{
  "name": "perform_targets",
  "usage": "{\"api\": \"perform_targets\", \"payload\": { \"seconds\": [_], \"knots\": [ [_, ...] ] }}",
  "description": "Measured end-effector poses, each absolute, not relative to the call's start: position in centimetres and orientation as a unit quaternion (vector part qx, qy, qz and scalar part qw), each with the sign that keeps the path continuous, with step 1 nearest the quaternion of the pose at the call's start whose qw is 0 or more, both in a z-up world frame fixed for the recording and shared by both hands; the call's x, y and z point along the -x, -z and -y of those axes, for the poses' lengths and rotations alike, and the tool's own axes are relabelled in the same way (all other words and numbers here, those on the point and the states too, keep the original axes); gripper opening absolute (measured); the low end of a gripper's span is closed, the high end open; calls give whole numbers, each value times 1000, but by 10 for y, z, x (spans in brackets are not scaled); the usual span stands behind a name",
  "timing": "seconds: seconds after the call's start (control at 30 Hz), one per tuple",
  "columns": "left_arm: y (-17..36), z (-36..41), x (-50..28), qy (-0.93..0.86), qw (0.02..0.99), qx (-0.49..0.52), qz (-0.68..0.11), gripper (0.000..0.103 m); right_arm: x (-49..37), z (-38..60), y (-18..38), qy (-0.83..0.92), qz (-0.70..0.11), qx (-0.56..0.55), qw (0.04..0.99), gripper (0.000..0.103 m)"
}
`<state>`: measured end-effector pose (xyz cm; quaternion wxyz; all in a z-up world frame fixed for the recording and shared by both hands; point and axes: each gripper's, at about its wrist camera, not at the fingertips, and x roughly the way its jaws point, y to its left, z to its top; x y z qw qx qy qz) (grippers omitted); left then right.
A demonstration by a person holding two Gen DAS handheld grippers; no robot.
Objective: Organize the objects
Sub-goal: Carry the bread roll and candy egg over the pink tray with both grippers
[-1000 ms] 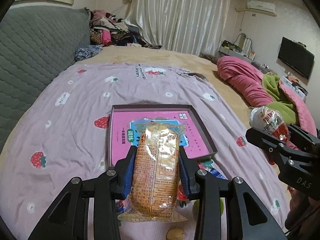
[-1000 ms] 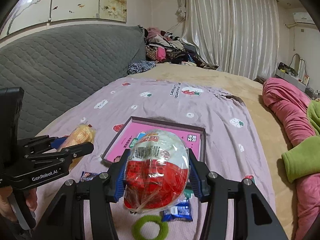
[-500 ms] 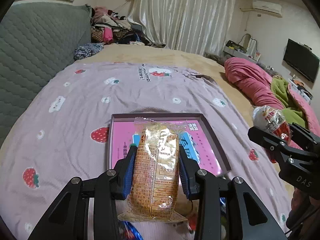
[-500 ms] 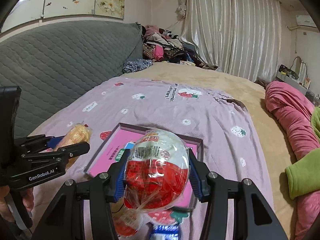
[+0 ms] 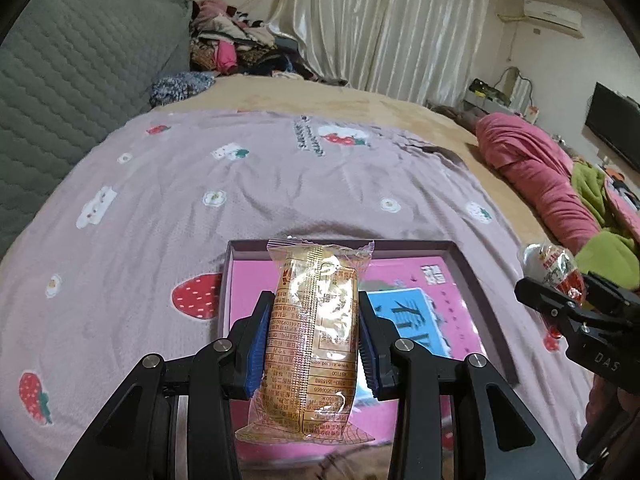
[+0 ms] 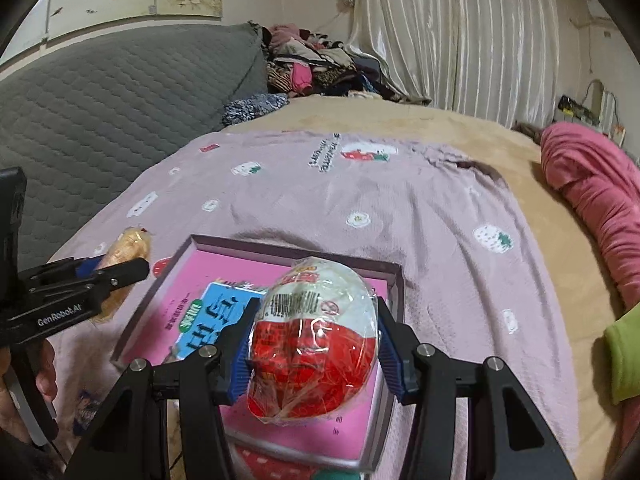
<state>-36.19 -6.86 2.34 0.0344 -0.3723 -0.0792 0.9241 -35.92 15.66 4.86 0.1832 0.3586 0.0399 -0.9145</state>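
My left gripper (image 5: 312, 332) is shut on a wrapped orange pastry packet (image 5: 316, 336) and holds it above the near left part of a shallow pink box tray (image 5: 484, 276). My right gripper (image 6: 316, 344) is shut on a red and white egg-shaped toy in clear wrap (image 6: 316, 340) and holds it above the near right part of the same tray (image 6: 280, 254). The right gripper with the egg shows at the right in the left wrist view (image 5: 560, 280). The left gripper with the pastry shows at the left in the right wrist view (image 6: 120, 264).
The tray lies on a lilac strawberry-print blanket (image 5: 280, 176) spread over a tan bed. A grey quilted headboard (image 5: 60, 80) is on the left, a pink duvet (image 5: 536, 176) and green cloth on the right, piled clothes at the back. Small wrapped items (image 6: 86, 408) lie near the tray's front.
Both grippers have moved forward with their loads, from in front of the tray to over it. The loose items on the blanket have slipped below the frames.
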Motion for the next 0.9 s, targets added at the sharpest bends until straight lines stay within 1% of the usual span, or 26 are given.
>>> {"api": "perform_targets", "payload": {
  "seconds": [0.1, 0.17, 0.37, 0.5, 0.63, 0.9],
  "knots": [
    [-11, 78, 374, -920, 42, 376, 104, 40, 367, -158, -37, 916, -31, -354, 187, 53],
    [-5, 80, 377, -918, 41, 379, 107, 40, 372, -158, -33, 917, -25, -348, 194, 53],
    [15, 80, 389, -925, 33, 368, 92, 40, 387, -155, -16, 921, -19, -333, 199, 53],
    [36, 71, 403, -919, 37, 385, 78, 40, 401, -147, 8, 919, -49, -348, 178, 53],
    [49, 64, 409, -914, 29, 400, 63, 40, 411, -140, 29, 906, -70, -376, 180, 53],
    [57, 68, 412, -911, 19, 407, 70, 40, 418, -134, 44, 900, -89, -388, 174, 53]
  ]
}}
